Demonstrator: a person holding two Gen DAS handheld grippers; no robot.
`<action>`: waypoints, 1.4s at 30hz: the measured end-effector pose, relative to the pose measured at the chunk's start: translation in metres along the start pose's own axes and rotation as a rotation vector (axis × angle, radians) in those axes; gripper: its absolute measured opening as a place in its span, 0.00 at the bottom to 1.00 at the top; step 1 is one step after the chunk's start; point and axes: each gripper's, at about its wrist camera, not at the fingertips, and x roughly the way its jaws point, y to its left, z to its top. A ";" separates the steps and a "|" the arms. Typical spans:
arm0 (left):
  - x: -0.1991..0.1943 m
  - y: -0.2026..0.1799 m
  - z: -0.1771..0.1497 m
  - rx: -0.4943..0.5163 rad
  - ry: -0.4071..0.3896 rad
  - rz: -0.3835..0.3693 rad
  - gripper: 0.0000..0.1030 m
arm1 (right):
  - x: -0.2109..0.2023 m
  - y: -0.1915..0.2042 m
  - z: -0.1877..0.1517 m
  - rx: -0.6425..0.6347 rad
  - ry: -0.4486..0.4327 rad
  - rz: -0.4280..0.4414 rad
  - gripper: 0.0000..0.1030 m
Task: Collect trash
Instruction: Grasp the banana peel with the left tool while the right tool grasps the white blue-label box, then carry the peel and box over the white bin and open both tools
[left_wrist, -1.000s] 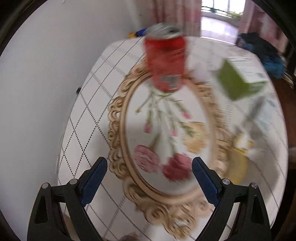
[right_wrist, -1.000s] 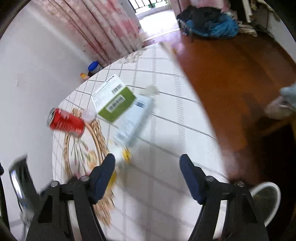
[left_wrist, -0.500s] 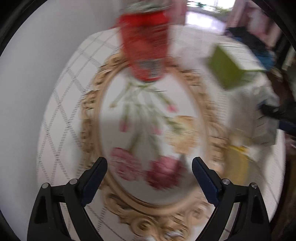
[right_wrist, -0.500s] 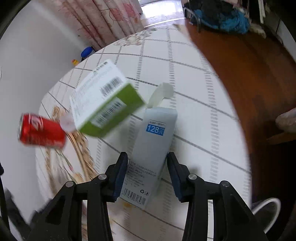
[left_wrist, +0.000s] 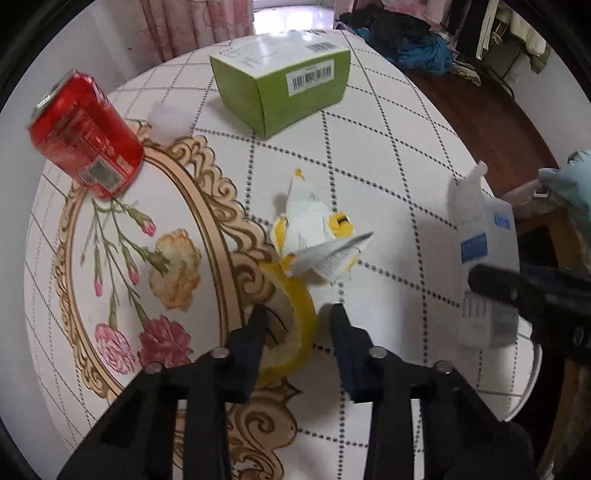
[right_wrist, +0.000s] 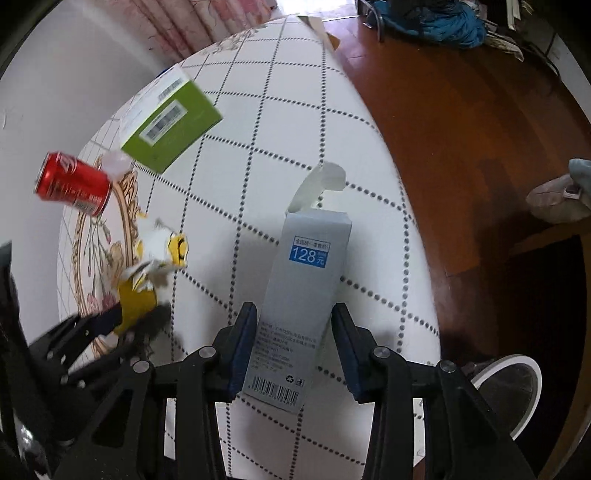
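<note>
A torn yellow and white wrapper (left_wrist: 314, 240) lies on the round white table (left_wrist: 388, 155). My left gripper (left_wrist: 297, 325) is closed around its yellow lower end (left_wrist: 295, 310). A grey-blue carton marked 128 (right_wrist: 303, 288) with an open top flap lies near the table's right edge. My right gripper (right_wrist: 291, 328) is shut on its lower part. The carton also shows in the left wrist view (left_wrist: 484, 266), as does the wrapper in the right wrist view (right_wrist: 155, 266). A red soda can (left_wrist: 85, 136) and a green box (left_wrist: 284, 81) stand farther back.
A gold-framed floral design (left_wrist: 147, 258) covers the table's left part. A white tissue scrap (left_wrist: 166, 114) lies by the can. Wooden floor (right_wrist: 480, 129) lies right of the table, with a round white bin rim (right_wrist: 517, 387) below its edge. Blue clothes (left_wrist: 417, 44) are piled beyond.
My left gripper has swung right from the floral design to the yellow wrapper and closed on it. My right gripper stays shut on the grey-blue carton.
</note>
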 end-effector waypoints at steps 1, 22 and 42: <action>0.001 0.001 0.002 0.000 0.000 0.004 0.18 | 0.001 0.002 0.001 -0.003 0.001 -0.006 0.43; -0.068 0.016 -0.052 -0.055 -0.086 0.086 0.07 | -0.050 0.028 -0.022 -0.088 -0.162 -0.029 0.37; -0.236 -0.121 -0.061 0.076 -0.391 -0.075 0.07 | -0.254 -0.064 -0.132 -0.057 -0.465 -0.107 0.36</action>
